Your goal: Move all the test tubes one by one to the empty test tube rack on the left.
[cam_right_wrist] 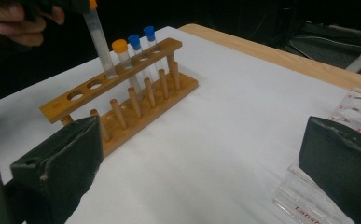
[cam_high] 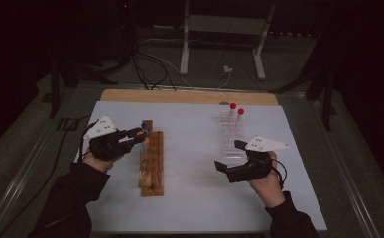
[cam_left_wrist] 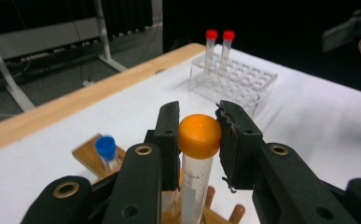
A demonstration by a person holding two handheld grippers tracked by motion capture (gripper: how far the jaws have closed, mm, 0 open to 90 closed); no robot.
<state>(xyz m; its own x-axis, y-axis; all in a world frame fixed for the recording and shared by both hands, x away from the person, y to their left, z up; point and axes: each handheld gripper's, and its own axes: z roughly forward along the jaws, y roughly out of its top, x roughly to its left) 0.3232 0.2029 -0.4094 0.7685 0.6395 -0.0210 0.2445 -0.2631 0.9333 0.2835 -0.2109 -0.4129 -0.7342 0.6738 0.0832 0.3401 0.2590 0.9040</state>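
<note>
The left gripper (cam_left_wrist: 197, 135) has its jaws clamped on the orange cap of a tube (cam_left_wrist: 197, 158). In the right gripper view that tube (cam_right_wrist: 99, 42) stands slightly tilted, its lower end in a hole of the wooden rack's (cam_right_wrist: 122, 93) top bar, just beside another orange-capped tube (cam_right_wrist: 121, 51) and two blue-capped tubes (cam_right_wrist: 141, 44) standing in the rack. In the high view the left gripper (cam_high: 139, 134) sits at about 9 o'clock on the white counter (cam_high: 194, 193), over the far end of the wooden rack (cam_high: 152, 168). The right gripper (cam_high: 230, 156) hangs at about 3 o'clock, jaws wide apart with nothing between them, just at the near edge of a clear rack (cam_high: 230, 131). Two red-capped tubes (cam_high: 236, 110) stand at that clear rack's far end, toward 12 o'clock.
</note>
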